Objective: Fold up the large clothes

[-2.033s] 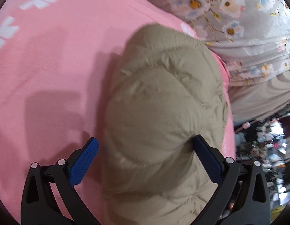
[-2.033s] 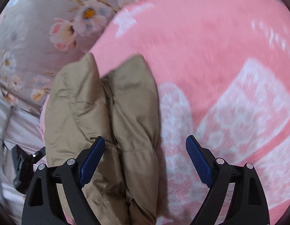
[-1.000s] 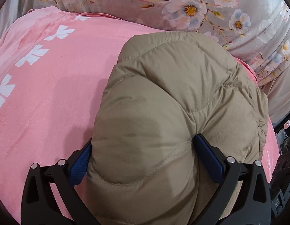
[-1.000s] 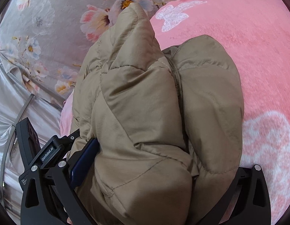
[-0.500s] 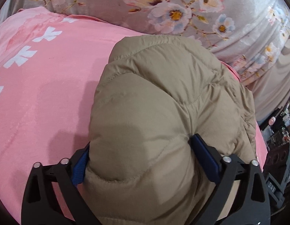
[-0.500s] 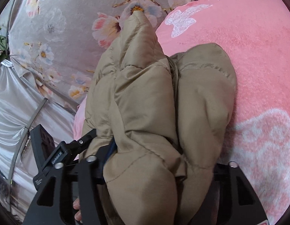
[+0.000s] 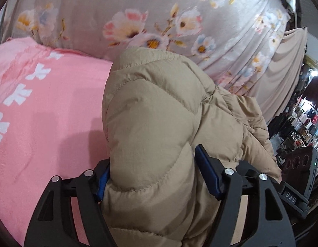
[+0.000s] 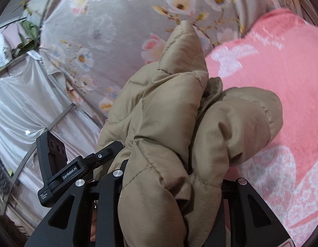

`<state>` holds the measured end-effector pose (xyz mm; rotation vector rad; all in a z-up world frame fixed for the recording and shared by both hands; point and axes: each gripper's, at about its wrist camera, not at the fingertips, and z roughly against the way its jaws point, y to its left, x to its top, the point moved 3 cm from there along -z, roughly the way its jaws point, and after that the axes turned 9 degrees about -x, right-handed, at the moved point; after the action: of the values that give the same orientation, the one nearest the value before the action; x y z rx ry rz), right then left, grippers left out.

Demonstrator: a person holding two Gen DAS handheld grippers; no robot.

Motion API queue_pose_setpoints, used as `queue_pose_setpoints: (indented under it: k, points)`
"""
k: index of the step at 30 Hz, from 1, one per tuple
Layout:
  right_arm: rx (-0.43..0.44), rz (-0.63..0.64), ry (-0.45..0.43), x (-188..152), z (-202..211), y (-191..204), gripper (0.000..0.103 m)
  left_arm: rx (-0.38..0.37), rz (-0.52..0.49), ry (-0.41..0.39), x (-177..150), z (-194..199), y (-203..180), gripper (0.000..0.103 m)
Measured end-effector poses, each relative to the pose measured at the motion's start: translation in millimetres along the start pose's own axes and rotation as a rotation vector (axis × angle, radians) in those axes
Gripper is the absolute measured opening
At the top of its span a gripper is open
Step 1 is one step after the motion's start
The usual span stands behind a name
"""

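Observation:
A beige puffer jacket (image 7: 159, 113) is bunched up above a pink blanket (image 7: 45, 123). My left gripper (image 7: 152, 168) is closing on one end; its blue pads (image 7: 206, 170) dent the padding from both sides. In the right wrist view the other end of the jacket (image 8: 169, 113) bulges up between the jaws of my right gripper (image 8: 175, 179). These jaws are closing too, and the fabric hides their pads. The left gripper's black camera housing (image 8: 54, 150) shows just left of the jacket. Most of the jacket hangs between the two grippers.
A grey floral curtain (image 7: 138, 10) hangs behind the pink blanket (image 8: 282, 72). A silvery sheet (image 8: 19, 103) lies at the left of the right wrist view. Beige cloth (image 7: 282, 72) and shelves of small goods (image 7: 303, 123) are at the far right.
Both grippers have narrowed onto the jacket and risen with it. The jacket has lifted off the blanket, and more of the curtain now shows.

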<state>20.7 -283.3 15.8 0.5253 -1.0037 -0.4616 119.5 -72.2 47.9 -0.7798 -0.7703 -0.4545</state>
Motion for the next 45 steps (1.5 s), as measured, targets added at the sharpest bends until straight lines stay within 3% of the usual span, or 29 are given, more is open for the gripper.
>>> queue_pose_setpoints:
  k: [6, 13, 17, 23, 34, 40, 45]
  points:
    - [0.031, 0.063, -0.041, 22.5, 14.9, 32.4, 0.034, -0.024, -0.061, -0.081, 30.2, 28.9, -19.6, 0.069]
    - [0.079, 0.160, -0.095, 61.1, -4.8, 83.9, 0.034, -0.018, -0.110, -0.146, 76.9, 49.6, 1.9, 0.069]
    - [0.103, 0.218, -0.106, 82.2, -32.9, 120.4, 0.034, 0.031, -0.143, -0.194, 105.3, 60.3, 23.2, 0.069]
    - [0.120, 0.209, -0.053, 92.4, -112.2, 148.2, 0.034, 0.086, -0.094, -0.194, 136.1, 50.7, 100.5, 0.069]
    - [0.064, 0.168, 0.115, 44.8, -257.9, 143.8, 0.034, 0.189, -0.015, -0.078, 119.0, -4.1, 231.1, 0.069]
    - [0.033, 0.189, 0.143, 24.4, -290.5, 135.6, 0.035, 0.258, -0.013, -0.061, 104.7, -22.6, 271.3, 0.070]
    - [-0.026, 0.217, 0.176, 9.8, -309.0, 127.5, 0.041, 0.271, 0.024, -0.059, 94.4, -26.8, 295.1, 0.079]
